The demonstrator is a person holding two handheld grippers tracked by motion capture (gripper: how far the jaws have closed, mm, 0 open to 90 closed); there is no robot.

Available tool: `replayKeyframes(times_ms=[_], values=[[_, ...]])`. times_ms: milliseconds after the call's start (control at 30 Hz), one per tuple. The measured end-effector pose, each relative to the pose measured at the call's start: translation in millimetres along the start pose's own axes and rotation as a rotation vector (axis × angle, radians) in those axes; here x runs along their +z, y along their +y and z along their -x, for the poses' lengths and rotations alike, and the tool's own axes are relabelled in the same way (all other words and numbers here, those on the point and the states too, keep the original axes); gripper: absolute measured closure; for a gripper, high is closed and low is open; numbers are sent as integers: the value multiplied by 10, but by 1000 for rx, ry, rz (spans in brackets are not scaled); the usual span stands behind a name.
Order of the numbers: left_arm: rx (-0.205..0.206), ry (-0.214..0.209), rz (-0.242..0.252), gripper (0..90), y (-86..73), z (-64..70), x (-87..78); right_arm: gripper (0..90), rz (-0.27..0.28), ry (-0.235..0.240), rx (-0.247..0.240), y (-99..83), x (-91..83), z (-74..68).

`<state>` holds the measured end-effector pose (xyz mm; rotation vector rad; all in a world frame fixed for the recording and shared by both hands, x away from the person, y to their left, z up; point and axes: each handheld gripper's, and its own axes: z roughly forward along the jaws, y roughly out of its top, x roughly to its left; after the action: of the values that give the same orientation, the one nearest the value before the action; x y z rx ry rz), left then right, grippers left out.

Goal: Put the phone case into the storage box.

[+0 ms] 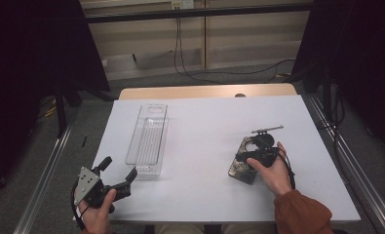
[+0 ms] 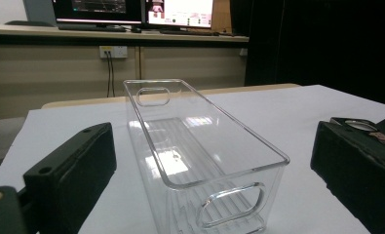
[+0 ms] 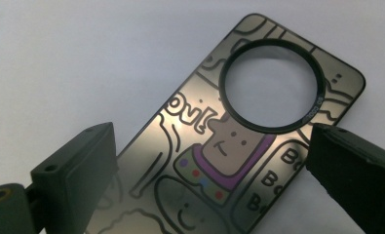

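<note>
Right gripper view: phone case [image 3: 219,161], cartoon-printed, reads "Ovi!" between open jaws.

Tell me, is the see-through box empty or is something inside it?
Empty. In the left gripper view you look straight through the clear plastic bin to its ribbed floor, and nothing lies inside. From the high view it stands upright on the white table, open side up.

A white table top [image 1: 204,146] lies under everything, with monitors [image 2: 131,9] glowing on a shelf behind it.
</note>
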<state>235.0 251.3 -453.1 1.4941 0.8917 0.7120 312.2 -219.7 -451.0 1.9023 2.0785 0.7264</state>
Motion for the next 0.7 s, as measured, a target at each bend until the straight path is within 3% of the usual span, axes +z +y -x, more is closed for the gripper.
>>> replayKeyframes(times_ms=[67, 133, 233, 367, 700], values=[[3, 1, -1, 29, 1, 0, -3, 43, -6, -7, 0, 1, 11, 3], [2, 4, -4, 28, 1, 4, -5, 48, -25, -35, 34, 0, 48, 5], [3, 2, -2, 28, -1, 2, -4, 47, -28, -41, 59, 4, 58, 2], [4, 2, -4, 29, 0, 7, -3, 8, -84, -37, 109, 26, 98, -8], [4, 2, -2, 29, -1, 1, -4, 0, -99, -140, 156, 34, 184, -103]])
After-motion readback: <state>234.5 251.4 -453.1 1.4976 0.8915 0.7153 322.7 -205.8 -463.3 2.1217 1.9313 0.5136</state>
